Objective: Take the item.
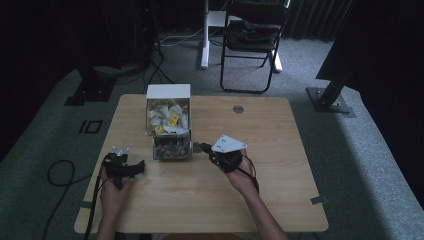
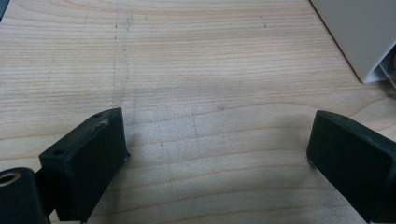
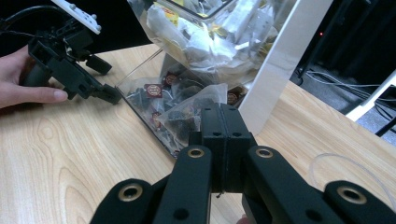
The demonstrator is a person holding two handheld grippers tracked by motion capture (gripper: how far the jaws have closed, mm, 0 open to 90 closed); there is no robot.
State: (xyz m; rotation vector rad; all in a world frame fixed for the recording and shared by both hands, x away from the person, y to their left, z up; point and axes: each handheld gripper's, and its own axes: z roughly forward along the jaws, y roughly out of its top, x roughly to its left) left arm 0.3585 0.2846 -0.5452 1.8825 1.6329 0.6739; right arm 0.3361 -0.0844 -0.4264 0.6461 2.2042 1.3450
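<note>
Landmark = clear two-tier dispenser box (image 1: 169, 131) w/ white frame, mid-table. Top tier holds white/yellow sachets, bottom tier dark sachets.

Right gripper (image 3: 223, 122) is at the box's lower tier, open front side; jaws pressed together on the edge of a clear sachet (image 3: 189, 114) w/ dark contents, sachet partly out of the tier. Probably the step = drawing it out. Pull straight away from the box, slow, low angle, so neighbouring sachets don't drag out w/ it; keep pinch on the film edge, not the contents.

Left gripper (image 1: 122, 167) rests on the table just beside the box's other side, jaws wide apart, nothing between; could steady the box if it slides
</note>
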